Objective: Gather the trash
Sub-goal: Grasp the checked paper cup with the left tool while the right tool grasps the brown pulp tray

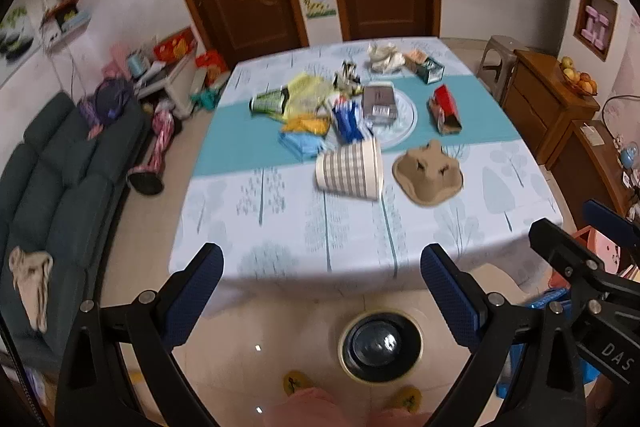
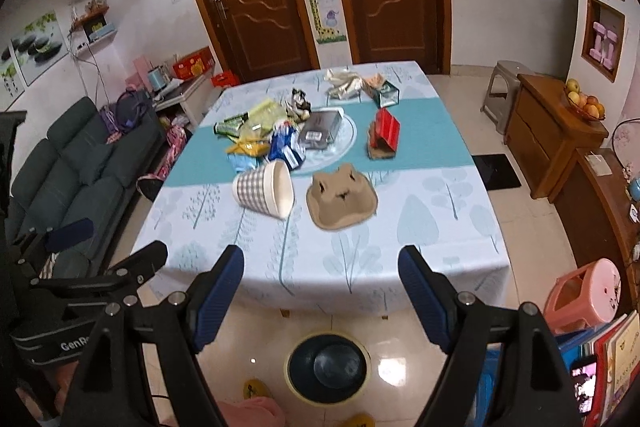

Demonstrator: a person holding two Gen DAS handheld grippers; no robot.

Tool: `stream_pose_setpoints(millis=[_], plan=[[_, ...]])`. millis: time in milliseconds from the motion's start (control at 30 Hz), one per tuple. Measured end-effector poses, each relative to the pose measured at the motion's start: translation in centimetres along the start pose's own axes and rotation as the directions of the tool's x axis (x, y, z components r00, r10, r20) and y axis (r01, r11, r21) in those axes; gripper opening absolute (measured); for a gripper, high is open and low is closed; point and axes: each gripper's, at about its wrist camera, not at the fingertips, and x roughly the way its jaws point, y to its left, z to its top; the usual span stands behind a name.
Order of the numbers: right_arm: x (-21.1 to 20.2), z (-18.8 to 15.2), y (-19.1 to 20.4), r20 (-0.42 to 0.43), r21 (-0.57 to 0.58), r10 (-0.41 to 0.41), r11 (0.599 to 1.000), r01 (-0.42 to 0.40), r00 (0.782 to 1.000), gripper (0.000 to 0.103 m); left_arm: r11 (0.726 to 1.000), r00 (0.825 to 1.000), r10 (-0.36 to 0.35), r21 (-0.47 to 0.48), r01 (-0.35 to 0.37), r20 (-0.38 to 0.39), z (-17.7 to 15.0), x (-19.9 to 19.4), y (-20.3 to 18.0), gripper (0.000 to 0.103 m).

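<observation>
Trash covers the middle of the bench (image 2: 460, 227), which carries a pale cloth with tree prints and a teal band across it. Nearest to the front edge lies a checked paper cup (image 2: 262, 191) on its side, its open mouth turned to the right. Just beside it, on the right, lies a brown pulp cup carrier (image 2: 341, 201), upside down. Behind these two there is a heap of wrappers: a yellow bag (image 2: 262, 115), a blue and white packet (image 2: 285, 143), a green packet (image 2: 229, 126) and a grey box (image 2: 320, 133) on a round mat. A red carton (image 2: 384, 137) lies apart on the right of the heap, and crumpled white paper (image 2: 345, 81) and a small green box (image 2: 387, 94) lie near the far edge.

On the floor, in front of the bench and under both tools, stands a dark round trash bin (image 2: 327, 365) with a yellow rim; it looks empty.

Both tools hang above the floor, before the front edge of the bench. The left tool (image 1: 322, 269) has its blue pads spread wide and nothing is between them. The right tool (image 2: 321, 267) is also spread wide and holds nothing. Each tool shows at the edge of the other one's view.
</observation>
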Motion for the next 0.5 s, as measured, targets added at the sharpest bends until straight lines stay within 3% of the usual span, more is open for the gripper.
stream_pose_setpoints(millis=[133,267,367,500], plan=[[1.2,1.3,-0.2,0.017,0.023,-0.005,1.0,0.004,1.0,0.08,0.998,0.999,-0.033,0.057,0.031,0.026,2.5,1.4,0.4,0.098],[3.0,2.4,-0.7,0.034,0.067,-0.017,0.998,0.015,0.999,0.08,0.983,0.992,-0.124,0.135,0.124,-0.015,4.9,4.4,0.6,0.098],[5.5,3.2,-0.8,0.02,0.097,-0.027,0.995,0.025,0.999,0.08,0.942,0.974,-0.208,0.253,0.223,-0.084,7.0,8.1,0.8,0.098],[9.6,4.0,-0.7,-0.018,0.148,-0.054,0.987,0.056,0.998,0.08,0.875,0.953,-0.257,0.381,0.299,-0.157,9.0,13.0,1.2,0.098]])
